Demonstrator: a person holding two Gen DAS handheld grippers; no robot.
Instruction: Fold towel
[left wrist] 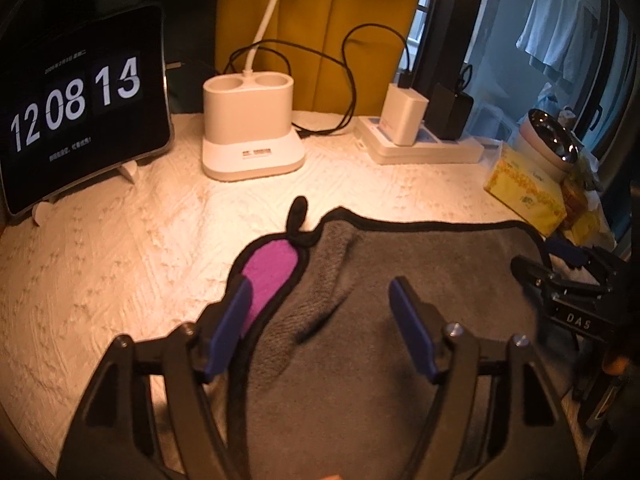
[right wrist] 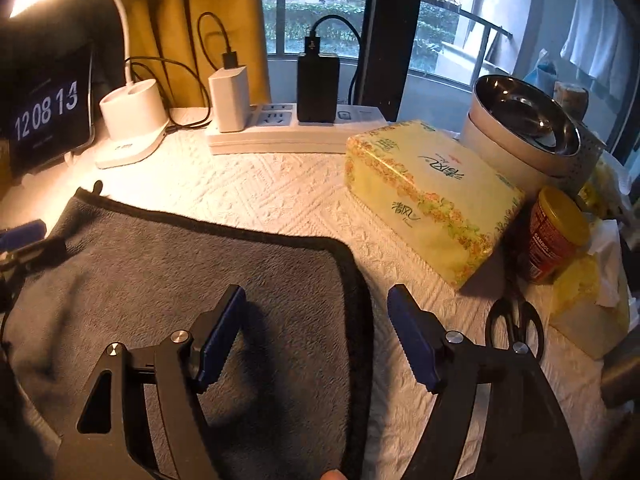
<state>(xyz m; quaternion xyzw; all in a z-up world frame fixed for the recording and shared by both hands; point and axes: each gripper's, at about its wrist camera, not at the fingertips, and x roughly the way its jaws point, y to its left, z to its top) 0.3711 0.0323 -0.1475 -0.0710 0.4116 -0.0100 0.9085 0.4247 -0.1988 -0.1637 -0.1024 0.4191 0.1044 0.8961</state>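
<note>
**Hovering both grippers over the towel**

We've got the left gripper [left wrist: 320, 300] spread wide with nothing in it, and the right gripper [right wrist: 316, 312] is just as wide and bare. The grey towel [left wrist: 400, 300] lies flat on the white tablecloth [left wrist: 120, 260] right under both. Its purple underside [left wrist: 268, 268] peeks out just ahead of our left finger. A tissue box [right wrist: 432, 200] sits ahead-right of the right gripper, scissors [right wrist: 516, 324] just beside it.
</note>
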